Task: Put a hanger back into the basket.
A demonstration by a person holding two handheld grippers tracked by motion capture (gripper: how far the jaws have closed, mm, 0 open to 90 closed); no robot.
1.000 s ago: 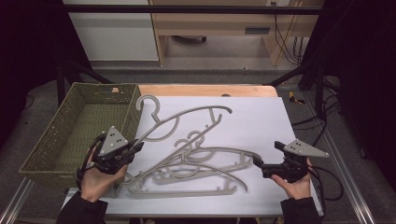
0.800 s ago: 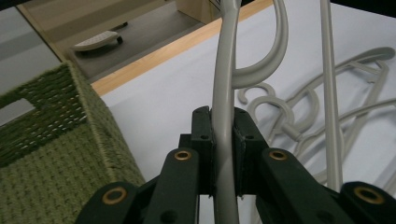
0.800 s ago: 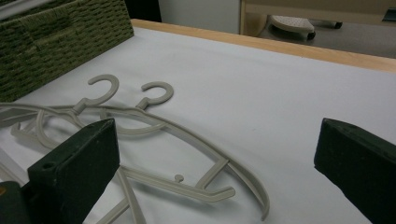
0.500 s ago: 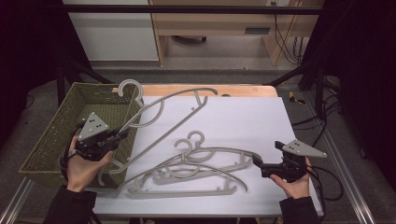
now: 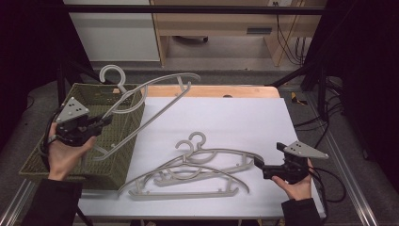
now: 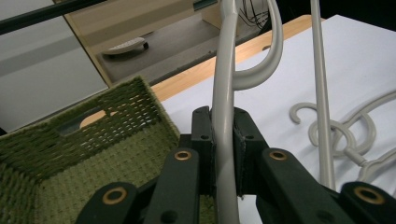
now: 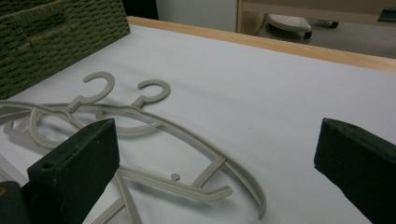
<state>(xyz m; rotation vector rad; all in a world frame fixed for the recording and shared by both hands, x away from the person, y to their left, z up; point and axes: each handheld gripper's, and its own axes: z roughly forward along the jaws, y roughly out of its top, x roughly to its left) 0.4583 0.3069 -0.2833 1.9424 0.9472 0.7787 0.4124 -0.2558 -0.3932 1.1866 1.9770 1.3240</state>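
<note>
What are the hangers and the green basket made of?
The hanger held up in the left gripper looks like moulded plastic: smooth, matte, one pale grey-beige colour throughout, as do the hangers on the table. The green basket looks woven, with a criss-cross braided weave on its walls; whether that is grass, paper cord or plastic fibre is hard to tell.
</note>
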